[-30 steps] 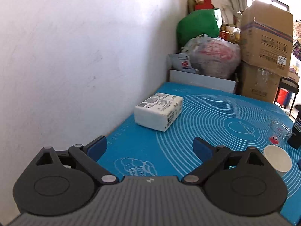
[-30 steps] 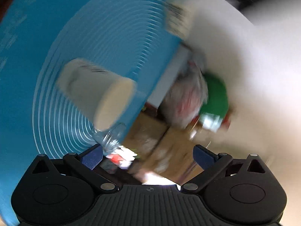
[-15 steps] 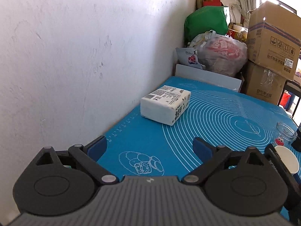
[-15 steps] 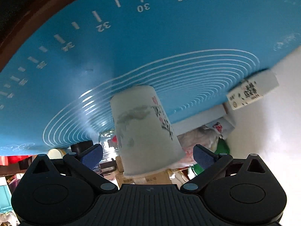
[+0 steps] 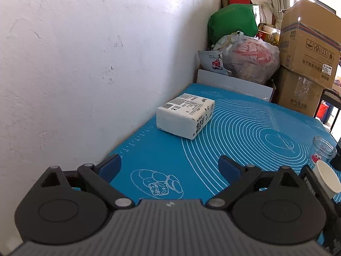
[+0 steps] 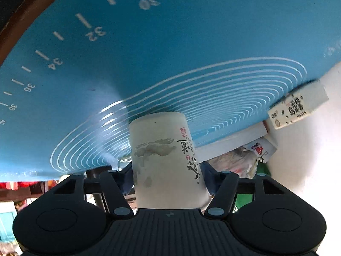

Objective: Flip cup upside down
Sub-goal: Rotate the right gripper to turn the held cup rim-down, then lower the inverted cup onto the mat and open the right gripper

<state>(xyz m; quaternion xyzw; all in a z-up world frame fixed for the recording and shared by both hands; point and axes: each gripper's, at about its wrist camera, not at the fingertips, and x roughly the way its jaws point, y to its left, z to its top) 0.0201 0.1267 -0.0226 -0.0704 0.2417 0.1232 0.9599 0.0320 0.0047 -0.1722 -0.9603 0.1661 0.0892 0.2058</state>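
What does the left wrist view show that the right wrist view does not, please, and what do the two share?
Only the left wrist view shows the open left gripper with nothing between its fingers, the cardboard boxes and the clear glass jar. Only the right wrist view shows the right gripper shut on the paper cup, the ink painting on the cup's side and the ruler numbers printed on the blue mat. Both show that mat, the white tissue pack, the cup and the white wall.

Home storage corner: stacked cardboard boxes [image 5: 307, 49], bags [image 5: 249, 59].
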